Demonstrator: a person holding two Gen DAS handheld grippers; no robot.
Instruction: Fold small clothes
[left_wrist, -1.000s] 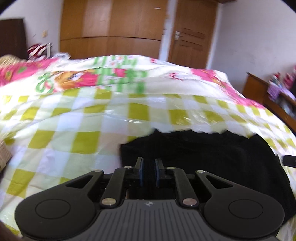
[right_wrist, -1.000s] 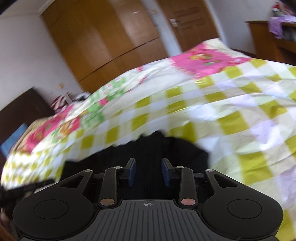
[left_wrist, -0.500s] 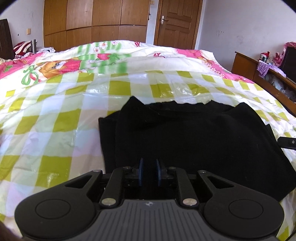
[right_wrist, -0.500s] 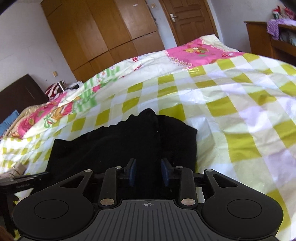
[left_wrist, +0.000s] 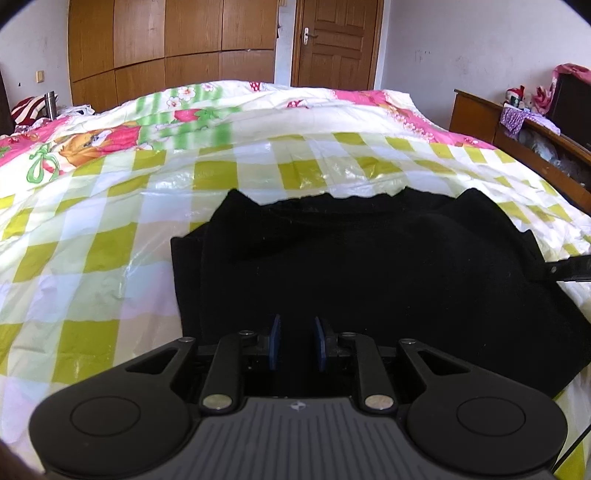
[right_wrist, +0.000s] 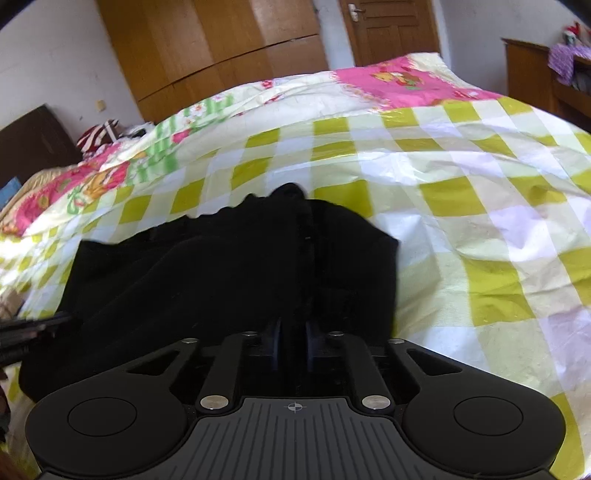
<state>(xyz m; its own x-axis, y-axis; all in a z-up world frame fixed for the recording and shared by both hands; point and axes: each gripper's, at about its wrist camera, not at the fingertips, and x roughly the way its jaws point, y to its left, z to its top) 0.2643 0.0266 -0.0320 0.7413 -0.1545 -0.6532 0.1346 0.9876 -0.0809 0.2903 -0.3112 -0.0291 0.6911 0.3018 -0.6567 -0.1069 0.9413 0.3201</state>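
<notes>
Room: bedroom, wooden wardrobe (left_wrist: 166, 37) on the far wall, door (left_wrist: 334, 40) beside it, low wooden cabinet (left_wrist: 517, 144) at right.
Surface: bed (left_wrist: 92, 258) under a yellow-and-white checked cover, pink cartoon-print quilt (left_wrist: 92, 136) farther back.
Garment: black garment (left_wrist: 369, 258), lying flat on the checked cover, partly folded, left side turned in as a narrower layer along its left edge.
Left gripper (left_wrist: 296, 343): low over the near hem; blue-padded fingers (left_wrist: 274, 341) parted with a clear gap, dark cloth showing between them, grip not confirmed.
Right gripper (right_wrist: 294, 345): at the near right part of the garment (right_wrist: 221, 266); fingers (right_wrist: 275, 343) much closer together, a ridge of cloth running up from between them, apparently pinched, though too dark to be sure.
Step in hand, as judged: taking the near hem for the next fold.
Doing it well: pinch both corners at equal depth, catch all layers, lift evenly, keep the hem taut, lay edge to edge without dragging the cover.
</notes>
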